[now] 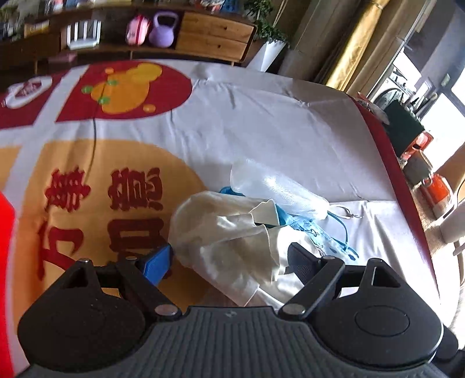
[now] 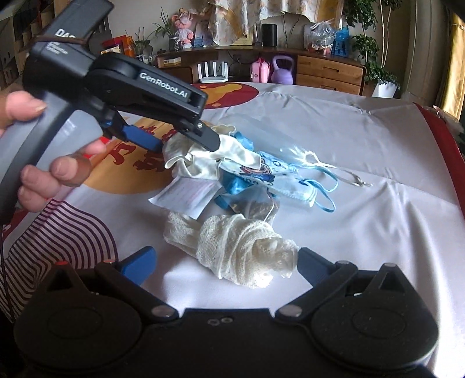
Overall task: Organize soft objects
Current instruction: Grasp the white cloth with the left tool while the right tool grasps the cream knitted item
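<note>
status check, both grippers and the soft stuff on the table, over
Left gripper open, straddling the cream cloth. Right gripper open around the lace roll. Blue mask and paper slip loose in the pile.

a home living room: wooden sideboard (image 2: 328, 68), potted plants (image 2: 375, 58), purple kettlebell (image 2: 282, 71), plush toy (image 2: 184, 27)

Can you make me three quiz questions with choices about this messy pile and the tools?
1. Where is the lacy white cloth?
A. between the right tool's fingers
B. on the shelf
C. on the floor

2. What colour is the kettlebell?
A. green
B. purple
C. black

3. How is the left tool?
A. shut tight
B. open around the cream cloth
C. lying flat on the table

Answers: 1 A, the lace lies between the two fingers. 2 B, it looks purple. 3 B, fingers stand wide either side.
</note>
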